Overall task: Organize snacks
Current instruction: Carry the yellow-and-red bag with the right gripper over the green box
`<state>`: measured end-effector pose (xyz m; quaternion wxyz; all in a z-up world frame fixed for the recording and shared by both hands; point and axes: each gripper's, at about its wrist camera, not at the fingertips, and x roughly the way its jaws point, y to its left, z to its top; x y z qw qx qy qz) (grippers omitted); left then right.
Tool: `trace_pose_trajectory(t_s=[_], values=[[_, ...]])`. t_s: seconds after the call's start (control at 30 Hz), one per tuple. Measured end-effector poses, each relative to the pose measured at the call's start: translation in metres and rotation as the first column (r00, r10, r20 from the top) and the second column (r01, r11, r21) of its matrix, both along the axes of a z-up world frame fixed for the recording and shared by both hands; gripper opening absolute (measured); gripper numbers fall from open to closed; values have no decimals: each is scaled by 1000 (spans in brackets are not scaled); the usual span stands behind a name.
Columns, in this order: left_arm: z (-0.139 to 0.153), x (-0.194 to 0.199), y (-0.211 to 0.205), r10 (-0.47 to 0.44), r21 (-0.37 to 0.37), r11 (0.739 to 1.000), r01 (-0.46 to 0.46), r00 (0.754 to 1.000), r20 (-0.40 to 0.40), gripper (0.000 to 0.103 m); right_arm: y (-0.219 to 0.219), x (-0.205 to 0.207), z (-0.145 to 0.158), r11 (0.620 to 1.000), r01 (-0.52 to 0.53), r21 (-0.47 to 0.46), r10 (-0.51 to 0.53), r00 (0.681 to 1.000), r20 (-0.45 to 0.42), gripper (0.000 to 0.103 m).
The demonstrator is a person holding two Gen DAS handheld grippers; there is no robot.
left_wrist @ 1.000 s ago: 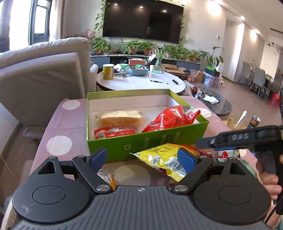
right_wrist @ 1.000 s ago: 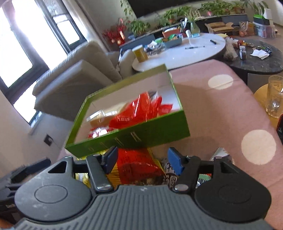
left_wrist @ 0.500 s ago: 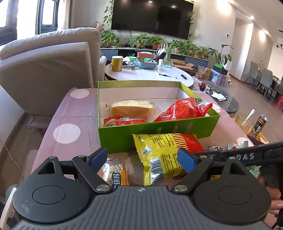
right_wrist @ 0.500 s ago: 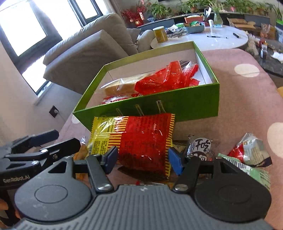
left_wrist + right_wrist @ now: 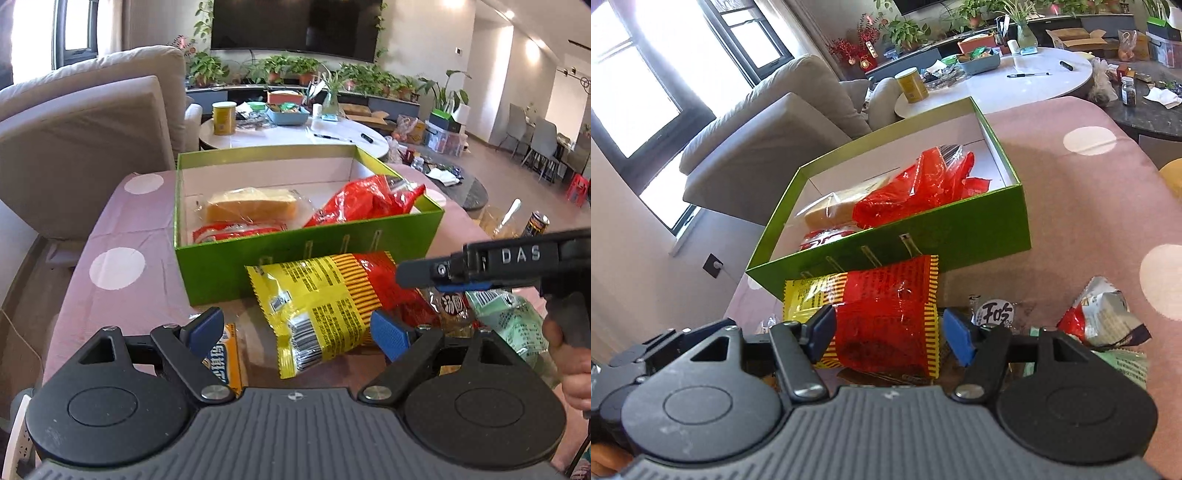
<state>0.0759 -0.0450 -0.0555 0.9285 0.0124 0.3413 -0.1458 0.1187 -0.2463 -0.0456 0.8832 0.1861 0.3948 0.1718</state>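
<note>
Writing: the raised letters "DAS" stand on the side of the right gripper where it reaches in from the right in the left wrist view. A small round-labelled packet carries bold black Chinese characters, and an orange packet shows white Chinese characters. A barcode is printed on the yellow end of the yellow-and-red snack bag.

Snack bag: a crinkled packet, yellow at its left end and red at its right, with striped edges. It lies on the table touching the near wall of the green box.

Green box: open, white inside, standing on a pink tablecloth with white dots. It holds a wrapped bread slice at the far left, a red-and-white packet at the near left and a crumpled red bag on the right.

Right gripper: its blue-padded fingers are spread on either side of the snack bag's red end, not pressing it as far as the wrist view shows.

Left gripper: fingers wide apart and holding nothing, poised near the bag's yellow end with the orange packet below its left finger.

Loose snacks: a pale green packet and a silver-and-red packet lie on the cloth to the right.
</note>
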Motion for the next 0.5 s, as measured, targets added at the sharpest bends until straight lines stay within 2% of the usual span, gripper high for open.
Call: trace_pose_trajectory(t_s=[0.3, 0.5], values=[[-10, 6, -5, -27, 6, 1000, 27, 999, -40, 85, -2, 8, 4, 1000, -12, 6, 12, 1000, 22, 70], [-15, 17, -5, -30, -15, 999, 29, 998, -63, 85, 6, 16, -1, 999, -54, 6, 54, 999, -2, 74]])
